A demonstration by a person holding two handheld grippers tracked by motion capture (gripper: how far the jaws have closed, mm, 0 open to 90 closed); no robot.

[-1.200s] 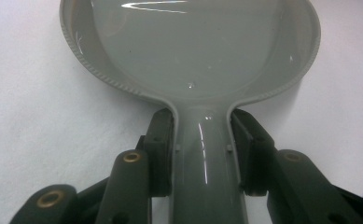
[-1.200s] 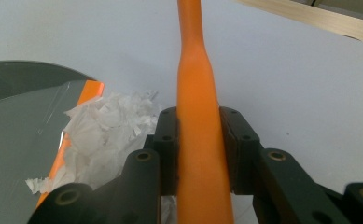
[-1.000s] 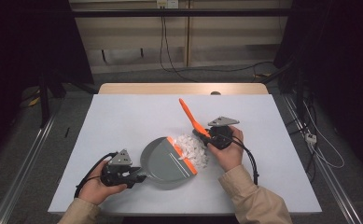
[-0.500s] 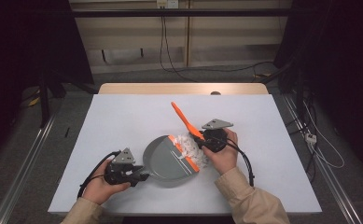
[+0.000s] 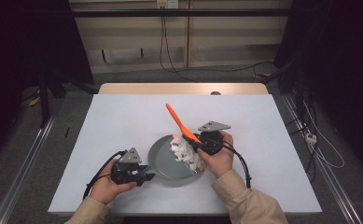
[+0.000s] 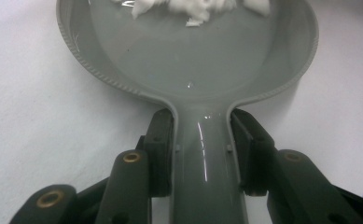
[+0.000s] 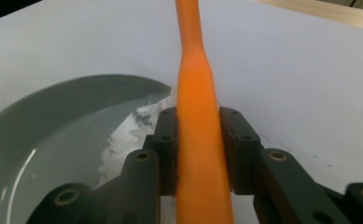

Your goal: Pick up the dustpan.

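Observation:
A round grey dustpan (image 5: 163,158) lies on the white table, near the front. My left gripper (image 5: 144,175) is shut on its handle (image 6: 206,158), one jaw on each side. A heap of white scraps (image 5: 184,151) lies across the pan's right rim; the same white scraps (image 6: 193,7) show at the pan's far side. My right gripper (image 5: 198,143) is shut on the orange brush handle (image 5: 175,117), which slants up and to the left. The orange handle (image 7: 195,93) runs straight up between the black jaws, with the pan (image 7: 67,121) and scraps (image 7: 132,130) to its left. The brush head is hidden behind the scraps and my hand.
The white table top (image 5: 123,121) has a wooden strip (image 5: 184,88) along its far edge. Cables trail from both grippers toward the front edge. Metal rails (image 5: 25,163) run along the floor on both sides, and more cables lie on the floor behind.
My right hand has swept left with the brush, and the white scraps have gone from beside the pan's right edge onto the pan. The handle's tip leans further left. The left hand stayed put.

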